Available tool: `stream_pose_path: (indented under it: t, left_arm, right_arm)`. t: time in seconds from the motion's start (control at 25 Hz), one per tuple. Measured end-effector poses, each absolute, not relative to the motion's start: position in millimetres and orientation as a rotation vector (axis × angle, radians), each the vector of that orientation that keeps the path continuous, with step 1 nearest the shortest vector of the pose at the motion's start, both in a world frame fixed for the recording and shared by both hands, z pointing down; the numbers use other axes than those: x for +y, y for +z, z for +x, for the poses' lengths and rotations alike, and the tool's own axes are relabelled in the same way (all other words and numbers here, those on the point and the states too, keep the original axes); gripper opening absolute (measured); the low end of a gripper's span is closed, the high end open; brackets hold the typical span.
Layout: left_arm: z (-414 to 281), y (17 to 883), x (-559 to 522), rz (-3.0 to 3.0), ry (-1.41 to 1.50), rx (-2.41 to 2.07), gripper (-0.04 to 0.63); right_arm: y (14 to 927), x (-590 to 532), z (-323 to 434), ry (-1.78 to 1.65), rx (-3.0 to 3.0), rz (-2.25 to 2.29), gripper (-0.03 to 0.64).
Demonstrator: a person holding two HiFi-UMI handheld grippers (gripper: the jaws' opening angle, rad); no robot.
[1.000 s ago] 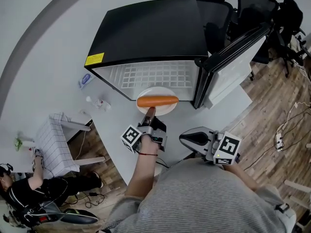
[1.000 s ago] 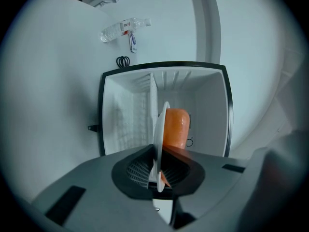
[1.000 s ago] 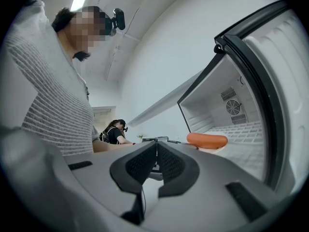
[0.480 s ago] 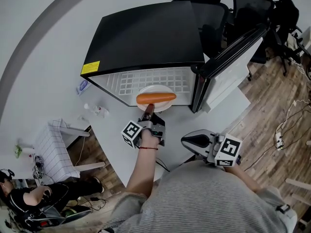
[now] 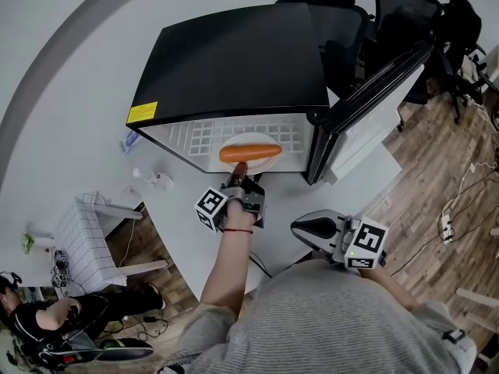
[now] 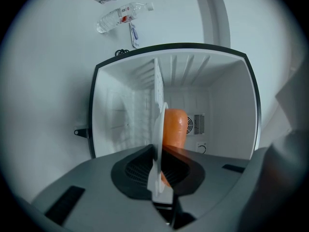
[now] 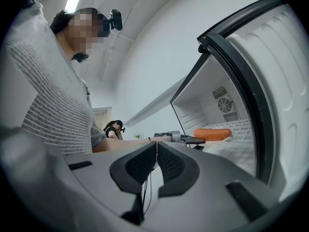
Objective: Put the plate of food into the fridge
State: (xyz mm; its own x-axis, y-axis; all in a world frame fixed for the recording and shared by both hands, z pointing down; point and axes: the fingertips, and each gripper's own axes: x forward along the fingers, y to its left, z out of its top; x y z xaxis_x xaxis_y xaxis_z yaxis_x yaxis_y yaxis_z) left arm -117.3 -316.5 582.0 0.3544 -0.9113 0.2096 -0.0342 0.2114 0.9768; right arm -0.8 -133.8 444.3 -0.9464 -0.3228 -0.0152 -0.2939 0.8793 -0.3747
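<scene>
A white plate with an orange sausage on it is held at the mouth of the open black fridge, over the white wire shelf. My left gripper is shut on the plate's near rim. In the left gripper view the plate stands edge-on between the jaws of the left gripper, with the sausage to its right and the fridge's white inside behind. My right gripper is shut and empty, low at the right; its view shows its closed jaws and the sausage.
The fridge door stands open to the right. Black office chairs are behind it. A small white table and a seated person are at the lower left. A cable and power strip lie on the wooden floor.
The left gripper has carried the plate with the sausage forward, from in front of the fridge opening to over its shelf. The right gripper has stayed put.
</scene>
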Motion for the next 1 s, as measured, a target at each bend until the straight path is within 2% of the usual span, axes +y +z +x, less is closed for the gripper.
stream_pose_path:
  t: [1.0]
  left_arm:
    - [-115.9,575.6,-350.7,1.258,-0.777,-1.105,0.043]
  right_arm:
    - [451.9,-143.9,3.0,-0.633,2.962,-0.468,0.014]
